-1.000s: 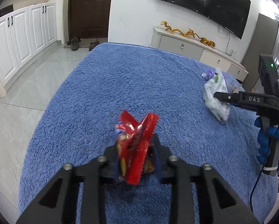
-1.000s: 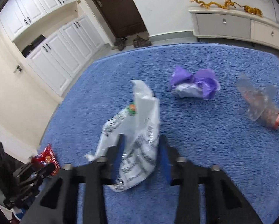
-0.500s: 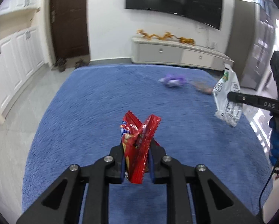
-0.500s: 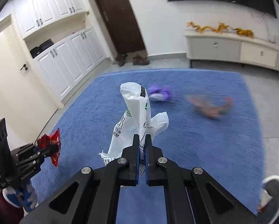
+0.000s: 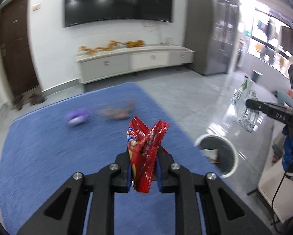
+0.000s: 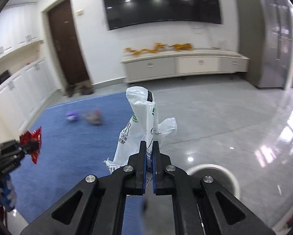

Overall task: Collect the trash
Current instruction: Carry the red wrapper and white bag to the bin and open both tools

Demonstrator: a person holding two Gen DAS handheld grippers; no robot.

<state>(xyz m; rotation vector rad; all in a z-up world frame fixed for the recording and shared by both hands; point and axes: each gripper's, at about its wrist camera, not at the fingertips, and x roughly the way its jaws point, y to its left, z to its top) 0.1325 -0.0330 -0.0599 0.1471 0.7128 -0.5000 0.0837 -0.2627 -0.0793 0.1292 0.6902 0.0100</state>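
Observation:
My left gripper (image 5: 143, 163) is shut on a red snack wrapper (image 5: 144, 148), held above the blue rug (image 5: 48, 146). My right gripper (image 6: 149, 155) is shut on a white plastic bag (image 6: 144, 125) that hangs above the grey floor; the bag also shows in the left wrist view (image 5: 244, 107). A round white-rimmed trash bin (image 5: 218, 154) with some trash inside stands on the floor just off the rug's right edge; its rim (image 6: 211, 168) shows below my right gripper. A purple wrapper (image 5: 77, 116) and a crumpled clear bottle (image 5: 117, 111) lie blurred on the rug's far side.
A low white cabinet (image 5: 134, 62) runs along the far wall under a large TV (image 5: 117, 0). A dark door (image 5: 15, 54) with shoes (image 5: 27, 99) in front is at far left. White cupboards (image 6: 19, 90) line the left wall. A tall grey cabinet (image 5: 211, 29) stands at right.
Both grippers have risen and swung to the right, away from the rug's middle. The trash bin has come into view. My right gripper closed on the white bag and lifted it.

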